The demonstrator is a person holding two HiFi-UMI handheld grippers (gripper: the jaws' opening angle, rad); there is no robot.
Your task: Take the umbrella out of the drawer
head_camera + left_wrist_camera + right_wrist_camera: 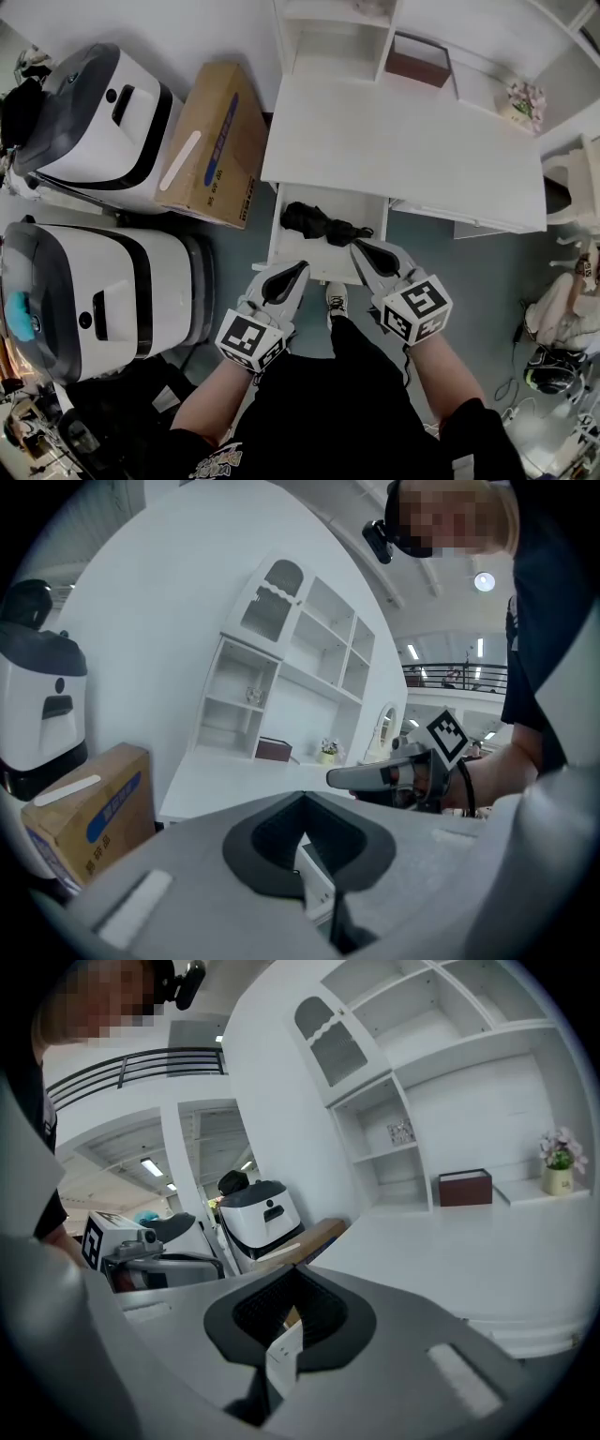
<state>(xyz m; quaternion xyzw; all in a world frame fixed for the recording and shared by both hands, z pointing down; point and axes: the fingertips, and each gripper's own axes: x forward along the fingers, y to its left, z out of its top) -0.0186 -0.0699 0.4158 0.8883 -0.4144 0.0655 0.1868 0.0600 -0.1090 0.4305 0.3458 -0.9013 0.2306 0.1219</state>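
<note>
A black folded umbrella [322,223] lies in the open white drawer [278,228] under the desk top [403,141]. Over the drawer's front edge, my left gripper [300,268] is shut with nothing in it. My right gripper [362,247] hovers at the umbrella's right end, also shut and empty; I cannot tell whether it touches the umbrella. From the left gripper view the left gripper [303,803] points toward the desk, with the right gripper [342,778] beside it. The right gripper view looks past the right gripper [292,1273] to the left gripper [190,1220]. Neither gripper view shows the umbrella.
A cardboard box [214,145] leans left of the desk, beside two white machines [98,122] [98,291]. A brown box [417,61] and a small flower pot [523,101] sit at the desk's back. A person's shoe [337,300] is below the drawer front.
</note>
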